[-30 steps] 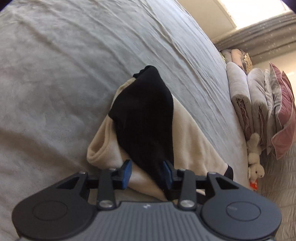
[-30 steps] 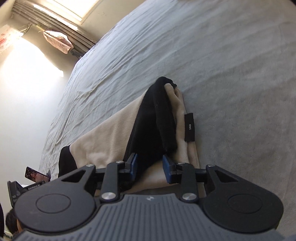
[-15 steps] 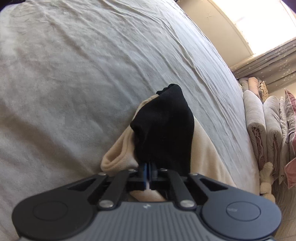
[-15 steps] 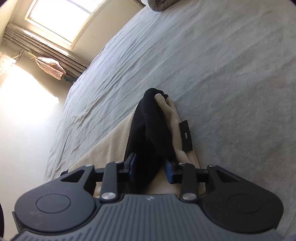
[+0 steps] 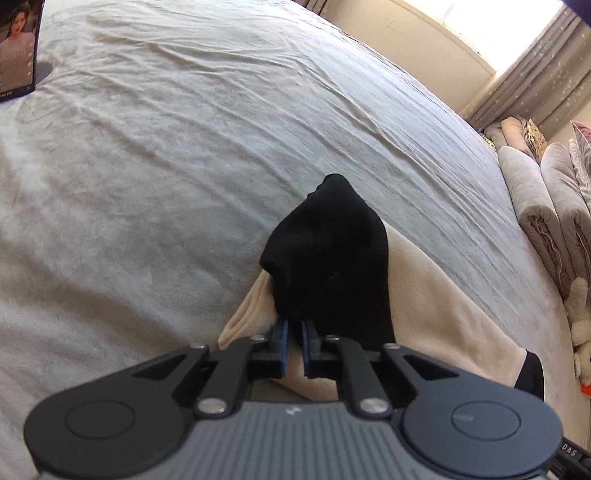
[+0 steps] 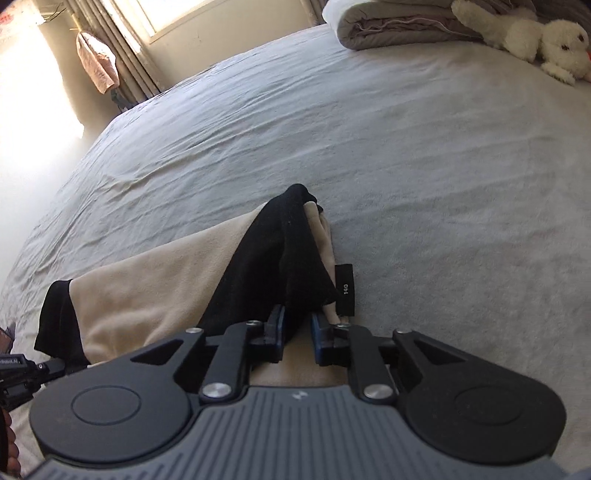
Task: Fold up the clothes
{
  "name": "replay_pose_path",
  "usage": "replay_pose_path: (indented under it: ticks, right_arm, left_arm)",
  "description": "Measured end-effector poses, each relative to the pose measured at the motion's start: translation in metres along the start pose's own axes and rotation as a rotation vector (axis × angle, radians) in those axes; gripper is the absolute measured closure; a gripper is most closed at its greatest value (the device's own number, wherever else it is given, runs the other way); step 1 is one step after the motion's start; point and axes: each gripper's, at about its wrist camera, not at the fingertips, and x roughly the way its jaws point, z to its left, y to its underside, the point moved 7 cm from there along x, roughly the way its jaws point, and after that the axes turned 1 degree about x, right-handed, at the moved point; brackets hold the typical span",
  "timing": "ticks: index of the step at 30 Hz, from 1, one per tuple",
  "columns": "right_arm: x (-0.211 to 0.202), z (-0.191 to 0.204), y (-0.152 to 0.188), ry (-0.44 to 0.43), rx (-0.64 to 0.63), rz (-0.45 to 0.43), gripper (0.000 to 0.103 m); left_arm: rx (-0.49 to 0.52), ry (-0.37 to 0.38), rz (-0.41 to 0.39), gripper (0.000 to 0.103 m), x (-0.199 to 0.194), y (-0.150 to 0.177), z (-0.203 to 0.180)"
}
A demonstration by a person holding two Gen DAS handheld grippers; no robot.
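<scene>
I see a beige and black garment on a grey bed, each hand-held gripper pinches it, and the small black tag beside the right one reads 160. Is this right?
Not quite: the tag reads 140, not 160, as the right wrist view shows. The rest holds: the garment lies on the grey bed, pinched by the right hand-held gripper and the left hand-held gripper.

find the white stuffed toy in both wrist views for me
Left wrist view: the white stuffed toy sits at the far right edge, low down, beside the folded grey bedding.
Right wrist view: the toy lies in the top right corner, against the same bedding.
Shared landmark: the black and beige garment, held at centre in both.
</scene>
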Motion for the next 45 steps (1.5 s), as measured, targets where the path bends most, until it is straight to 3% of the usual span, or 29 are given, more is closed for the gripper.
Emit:
replay_pose_path:
  ticks: [3, 8, 12, 15, 17, 20, 22, 25, 28, 31, 32, 37, 45]
  right_arm:
    - [-0.014, 0.004, -0.005, 0.049, -0.072, -0.072, 0.076]
    - [-0.018, 0.013, -0.012, 0.155, -0.223, -0.212, 0.068]
    - [-0.005, 0.027, -0.011, 0.133, -0.284, -0.271, 0.065]
    - [0.006, 0.039, -0.011, 0.137, -0.343, -0.304, 0.065]
    - [0.013, 0.047, -0.011, 0.139, -0.383, -0.327, 0.064]
    - [0.018, 0.05, -0.009, 0.159, -0.44, -0.345, 0.062]
    - [0.021, 0.051, -0.01, 0.165, -0.462, -0.357, 0.06]
    - [0.024, 0.05, -0.011, 0.177, -0.48, -0.377, 0.055]
    - [0.028, 0.045, -0.01, 0.203, -0.493, -0.367, 0.052]
    - [0.038, 0.032, -0.007, 0.259, -0.504, -0.295, 0.048]
    - [0.041, 0.026, -0.006, 0.271, -0.495, -0.276, 0.042]
    - [0.028, 0.022, -0.015, 0.221, -0.378, -0.284, 0.039]
    - [0.002, 0.042, -0.015, 0.154, -0.347, -0.344, 0.036]
  left_arm:
    - [0.118, 0.055, 0.065, 0.069, -0.005, 0.001, -0.012]
    - [0.328, 0.155, 0.169, 0.068, -0.008, 0.022, -0.036]
    - [0.496, 0.217, 0.133, 0.068, -0.016, 0.032, -0.06]
    - [0.547, 0.274, 0.055, 0.068, -0.018, 0.029, -0.071]
    - [0.554, 0.263, -0.041, 0.068, -0.016, 0.02, -0.076]
    - [0.579, 0.16, -0.163, 0.057, -0.005, 0.004, -0.076]
    - [0.597, 0.095, -0.207, 0.047, 0.003, -0.005, -0.073]
    - [0.62, 0.019, -0.255, 0.047, 0.017, -0.014, -0.068]
    - [0.639, 0.003, -0.259, 0.046, 0.026, -0.015, -0.063]
    - [0.64, -0.011, -0.232, 0.046, 0.027, -0.013, -0.059]
    - [0.63, -0.012, -0.221, 0.046, 0.025, -0.013, -0.058]
    - [0.531, -0.018, -0.196, 0.041, 0.009, -0.023, -0.041]
    - [0.395, -0.054, -0.193, 0.034, -0.005, -0.047, -0.008]
